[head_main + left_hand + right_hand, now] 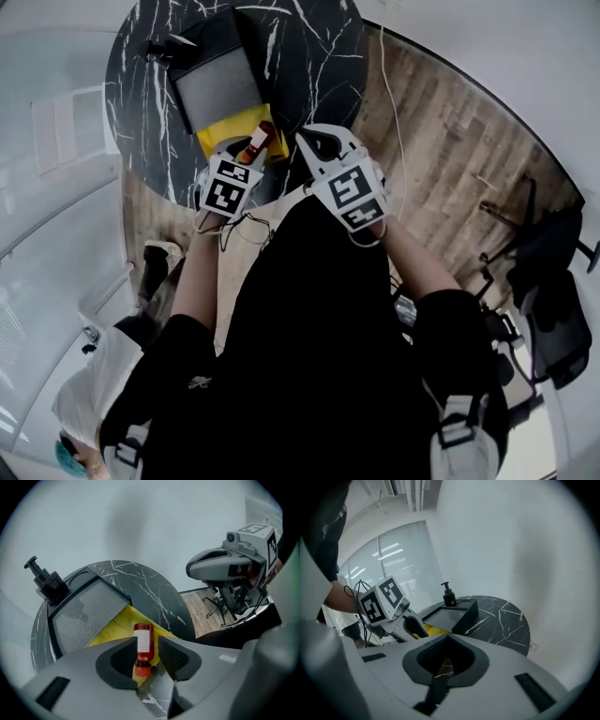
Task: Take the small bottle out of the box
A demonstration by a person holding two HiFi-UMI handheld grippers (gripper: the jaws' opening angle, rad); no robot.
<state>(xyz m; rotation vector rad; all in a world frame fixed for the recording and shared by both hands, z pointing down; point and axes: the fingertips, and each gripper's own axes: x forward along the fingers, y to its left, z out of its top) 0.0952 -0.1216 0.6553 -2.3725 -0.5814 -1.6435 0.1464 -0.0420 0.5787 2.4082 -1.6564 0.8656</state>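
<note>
Bottle: the small red bottle [143, 644], with a white label and a red cap, lies on the yellow sheet [110, 630] at the near edge of the black box [84, 611], cap end toward the person.
Left tongs: the left tongs [145, 640] point steeply down and stand open, one jaw on each side of the bottle. A gap shows at the right-hand pad, so the bottle is not clamped.
Right tongs: the right tongs [446, 637] are closed tip to tip with nothing between them, held just beside the left pair above the bench edge.
Bench: the bench [309, 56] is a round black top with white marble veining, standing on a wooden floor [450, 141].
Head view only: both marker cubes show from above, the bottle [258, 142] peeks out past the left tongs [246, 155], an office chair [553, 309] stands far right, and a second person in white [84, 403] is at lower left.
Left gripper view only: the bottle's label and cap, and the right tongs [220, 564] from the side.
Right gripper view only: bright windows behind the left tongs [415, 627].
Box corner: a black pump dispenser [449, 595] stands at the far corner of the box.
</note>
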